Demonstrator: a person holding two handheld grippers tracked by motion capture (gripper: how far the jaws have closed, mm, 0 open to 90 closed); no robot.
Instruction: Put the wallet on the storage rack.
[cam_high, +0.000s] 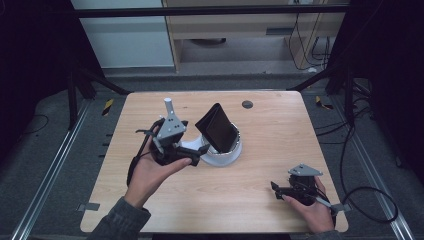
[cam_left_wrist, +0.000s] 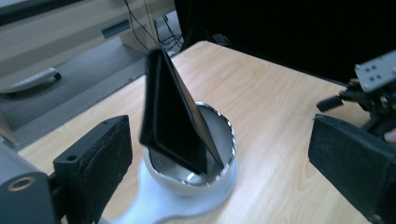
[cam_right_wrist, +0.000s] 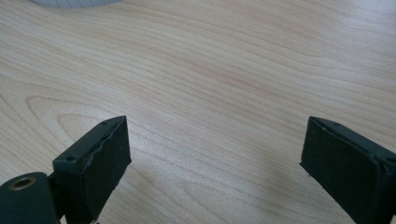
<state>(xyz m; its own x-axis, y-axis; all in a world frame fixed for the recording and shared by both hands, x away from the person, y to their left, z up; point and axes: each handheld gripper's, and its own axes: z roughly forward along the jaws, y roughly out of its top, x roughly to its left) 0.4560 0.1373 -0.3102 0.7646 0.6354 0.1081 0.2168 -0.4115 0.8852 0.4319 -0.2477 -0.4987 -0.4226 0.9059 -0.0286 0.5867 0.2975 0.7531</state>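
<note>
Left gripper (cam_high: 197, 159) sits just beside the white bowl (cam_left_wrist: 224, 179), jaws wide apart and empty; likely next step is grabbing the black wallet (cam_left_wrist: 175, 121), so I'd close on its upper edge and lift straight up to avoid tipping the bowl. Wallet stands tilted inside the bowl, nothing else in it. Right gripper (cam_high: 276, 188) rests near the table (cam_high: 270, 125) corner, jaws apart, well clear.

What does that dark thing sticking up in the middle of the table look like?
On the wooden table, near its centre, sits a white base with a shiny metal bowl. Leaning in it, tilted, is a flat black wallet-like case, the tallest thing there, just ahead of the left tool.
</note>
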